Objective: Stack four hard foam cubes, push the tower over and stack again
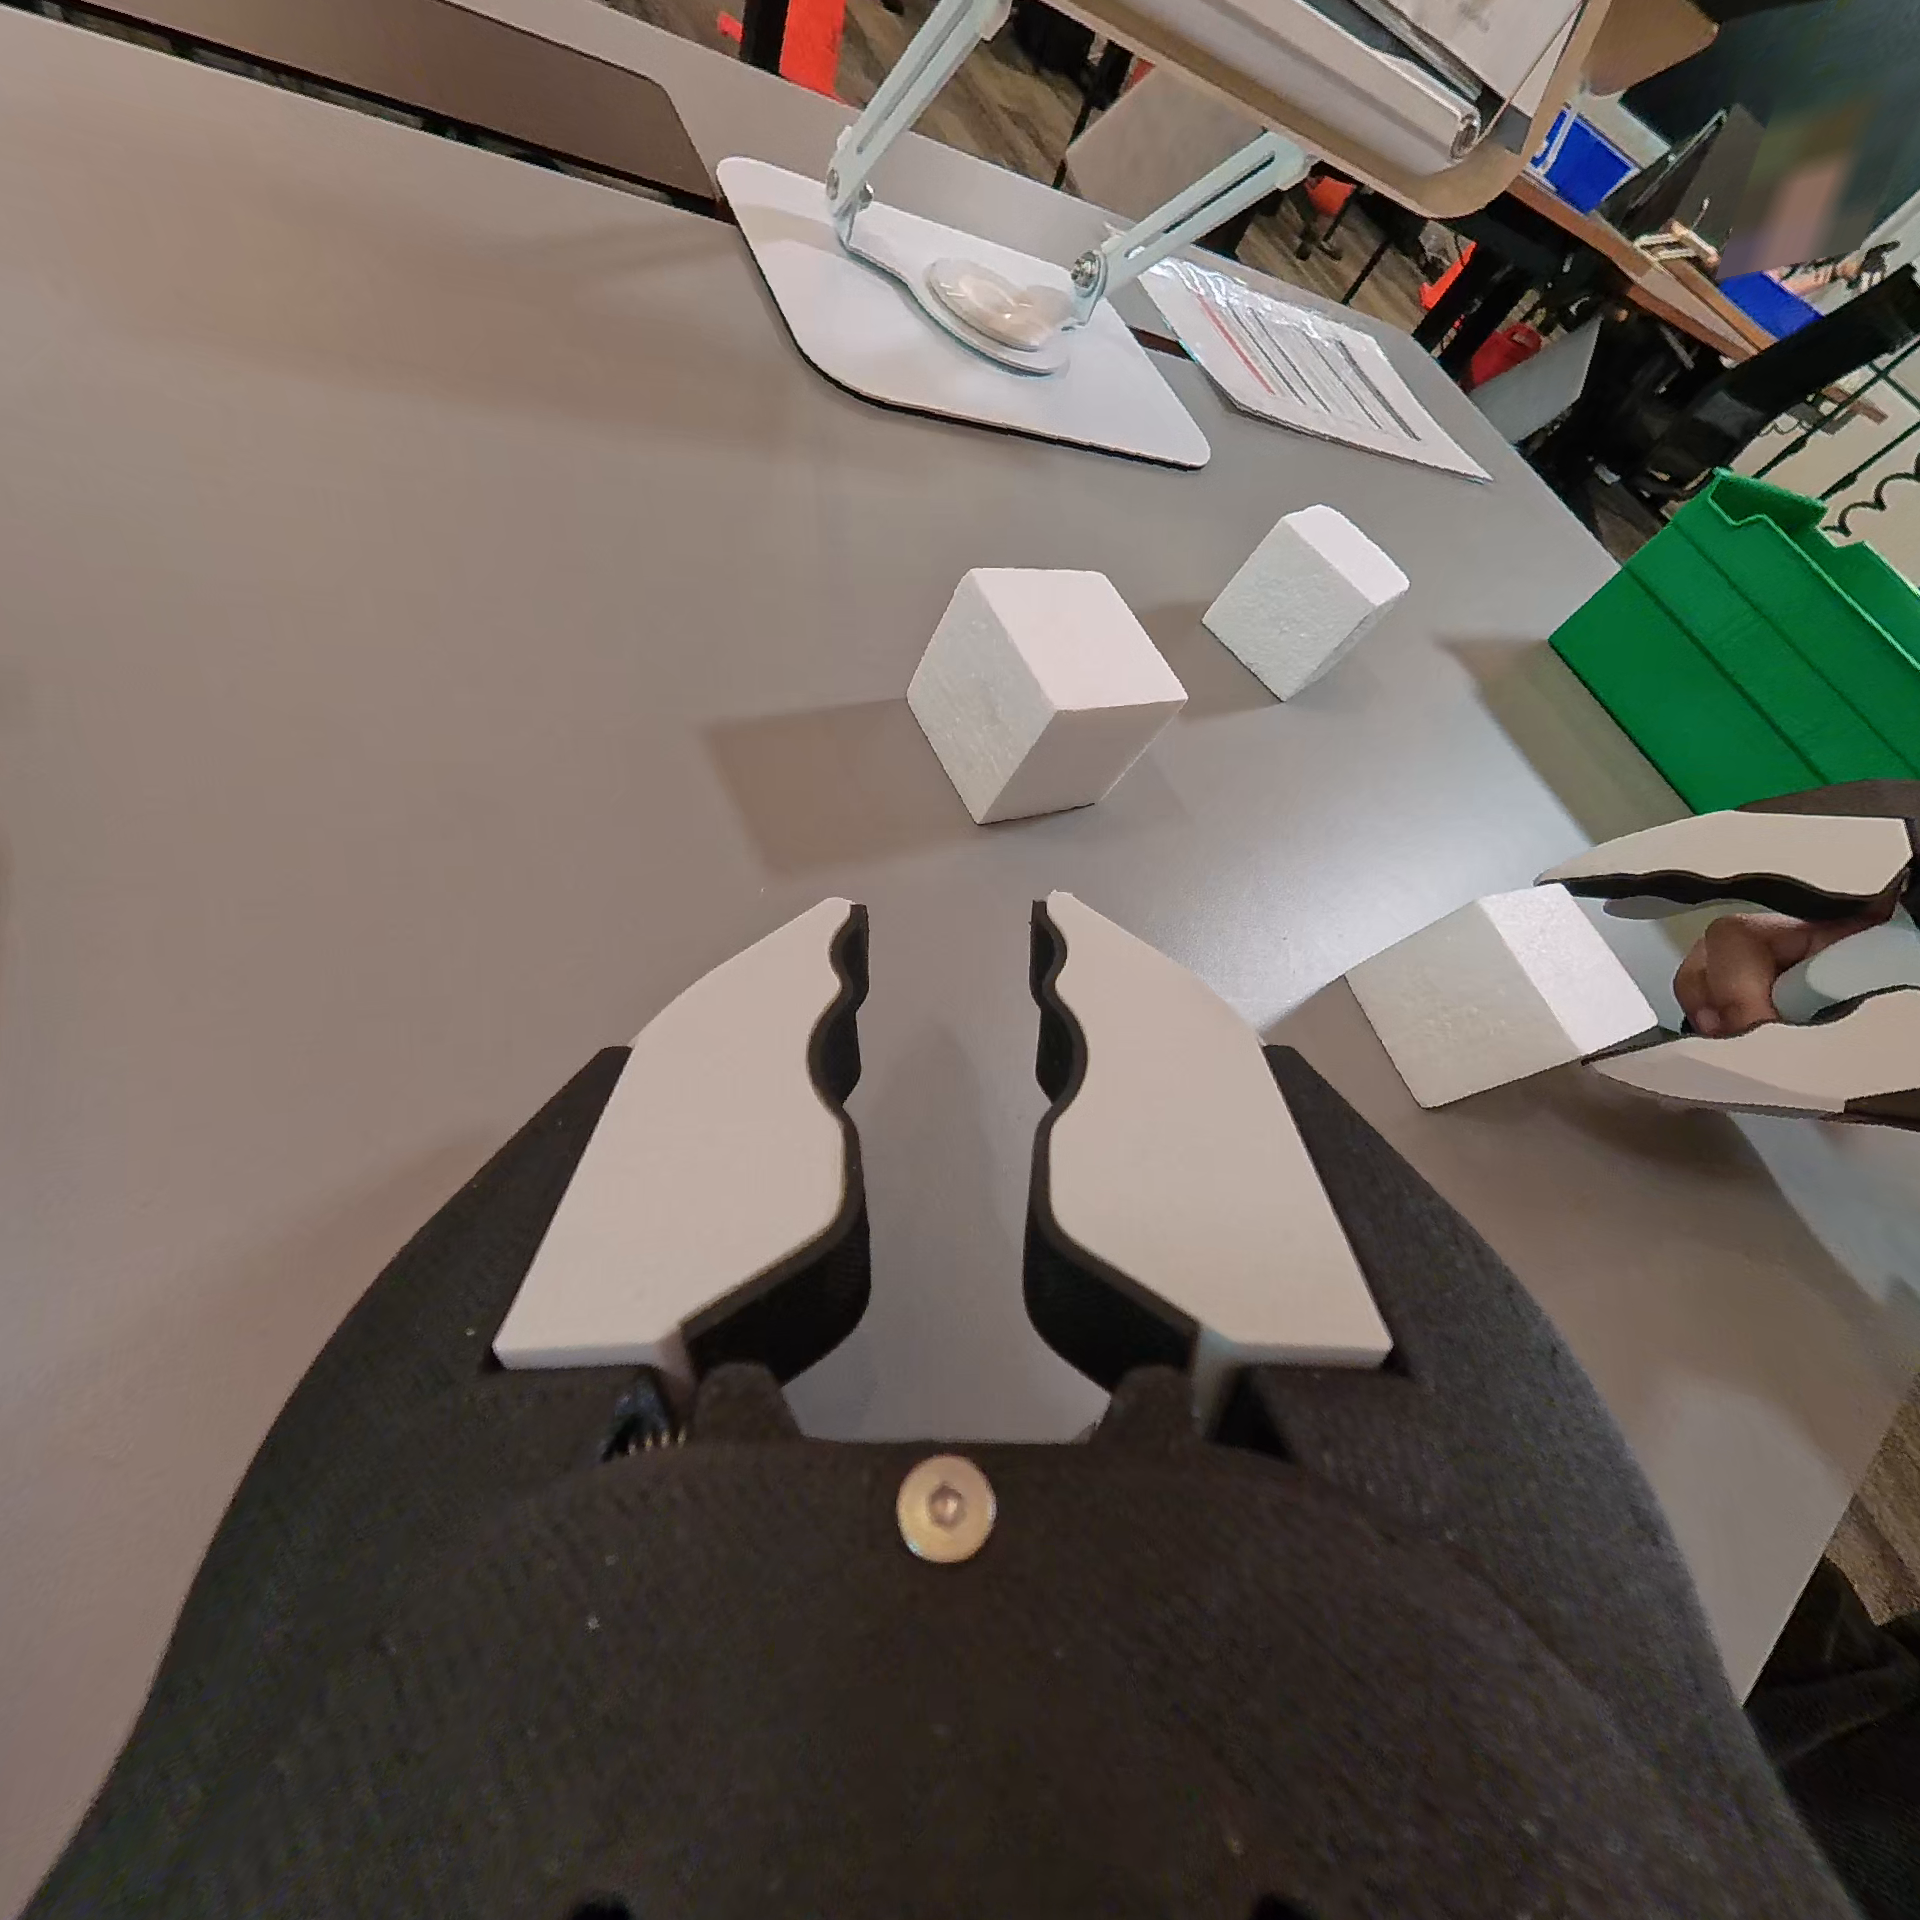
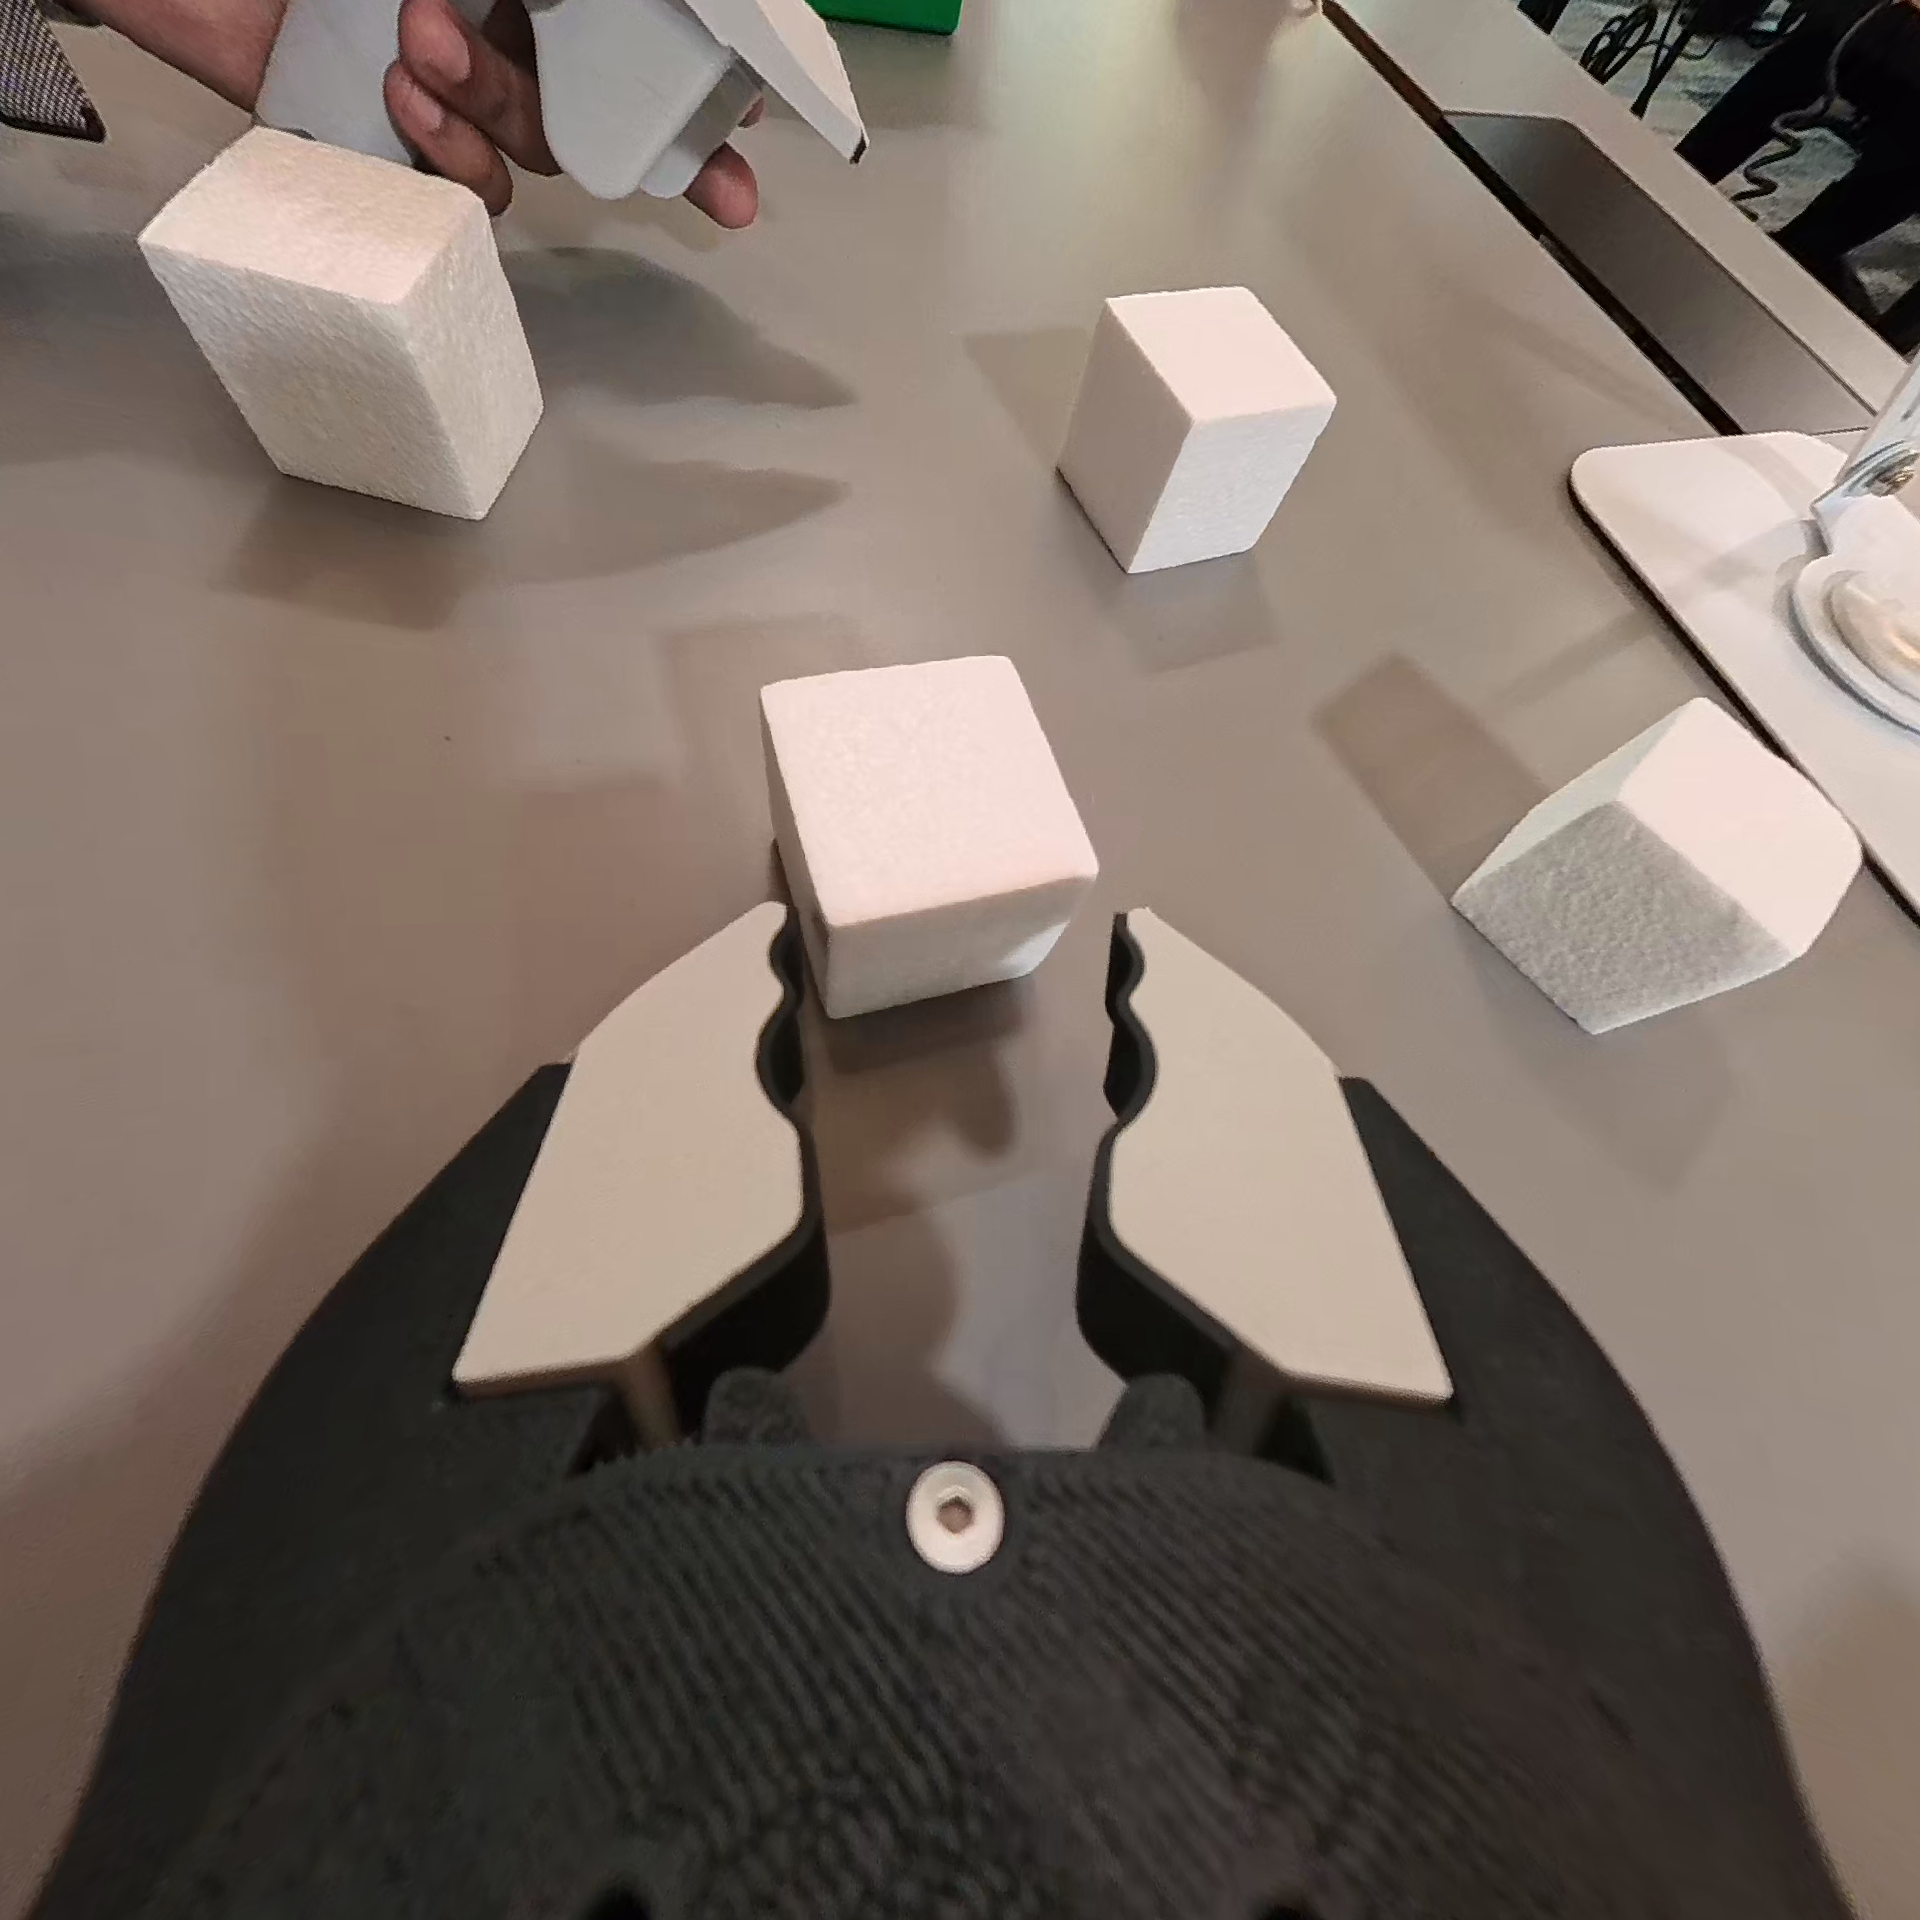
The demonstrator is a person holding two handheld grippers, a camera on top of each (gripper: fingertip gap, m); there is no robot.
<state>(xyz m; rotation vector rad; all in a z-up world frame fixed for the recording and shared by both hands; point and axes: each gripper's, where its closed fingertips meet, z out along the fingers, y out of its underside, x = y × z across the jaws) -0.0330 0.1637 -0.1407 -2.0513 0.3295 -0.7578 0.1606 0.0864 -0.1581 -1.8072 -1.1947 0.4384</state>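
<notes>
The left gripper hovers low over the grey counter with its pale grey fingers parted and nothing between them. Ahead of it stands a white foam cube, well apart from the fingertips, and beyond that a second white foam block with one rounded edge.

The right gripper also has its fingers spread wide. A white foam cube sits on the counter just ahead of its tips, nearer the left finger, partly entered into the gap but not clamped; whether that finger touches it I cannot tell. To its right lies the rounded-edge foam block, tipped onto its side. Farther back stands another white foam cube, and at the far left a taller white foam block, with a hand holding the other gripper just above it.

A white flat stand base with metal arms rests at the counter's far side, a laminated sheet beside it, and a green plastic bin at the right edge.
</notes>
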